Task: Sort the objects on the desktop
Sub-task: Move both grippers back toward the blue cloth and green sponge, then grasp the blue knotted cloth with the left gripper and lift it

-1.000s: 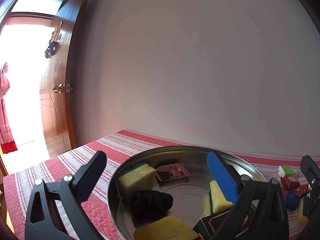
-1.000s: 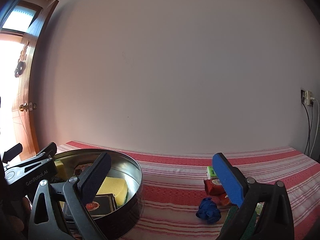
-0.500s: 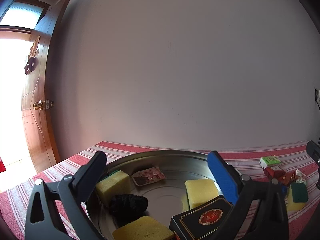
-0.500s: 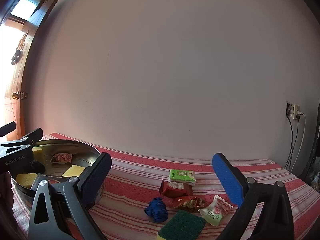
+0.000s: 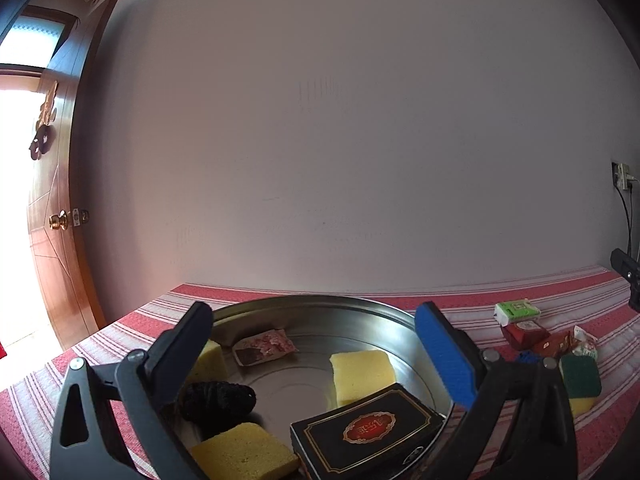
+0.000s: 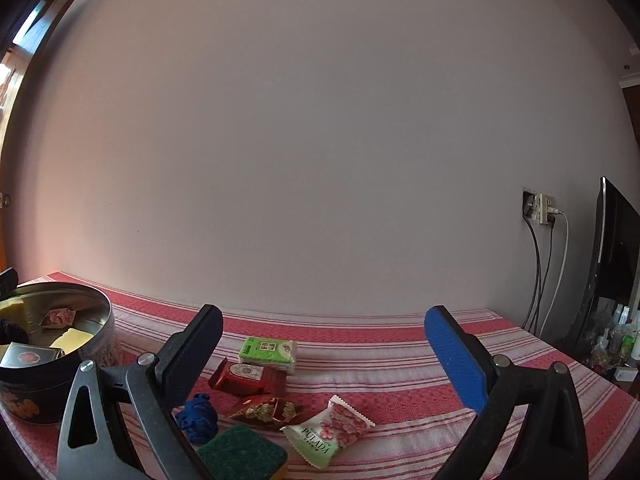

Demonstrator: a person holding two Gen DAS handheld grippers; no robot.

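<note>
A desk (image 6: 400, 364) draped in a red-and-white striped cloth runs along a plain wall, with a wooden door (image 5: 52, 240) standing to the left and wall sockets with trailing cables (image 6: 540, 208) to the right. At the desk's left end sits a round metal tin (image 5: 320, 312), already holding yellow sponges (image 5: 360, 372), a black box with a red and gold emblem (image 5: 364, 436) leaning against its near rim, a dark crumpled bundle (image 5: 218, 402) and a pink-printed snack packet (image 5: 264, 346).

The left tongs (image 5: 312, 340) hang over the tin with both arms spread wide — nothing between them. The right tongs (image 6: 324, 344) are likewise wide open and empty, poised above the loose items on the cloth well to the right of the tin.

Those items lie in a close cluster: a green tissue pack (image 6: 268, 350) farthest back, a dark red packet (image 6: 248, 376) just in front of it, then a red-and-gold nut packet (image 6: 264, 410), a white PULADA sweet packet (image 6: 328, 430) and a blue knotted cloth (image 6: 198, 420). Nearest the camera is a sponge with a green scouring face (image 6: 240, 454), partly hidden by the right tongs' black arm.
</note>
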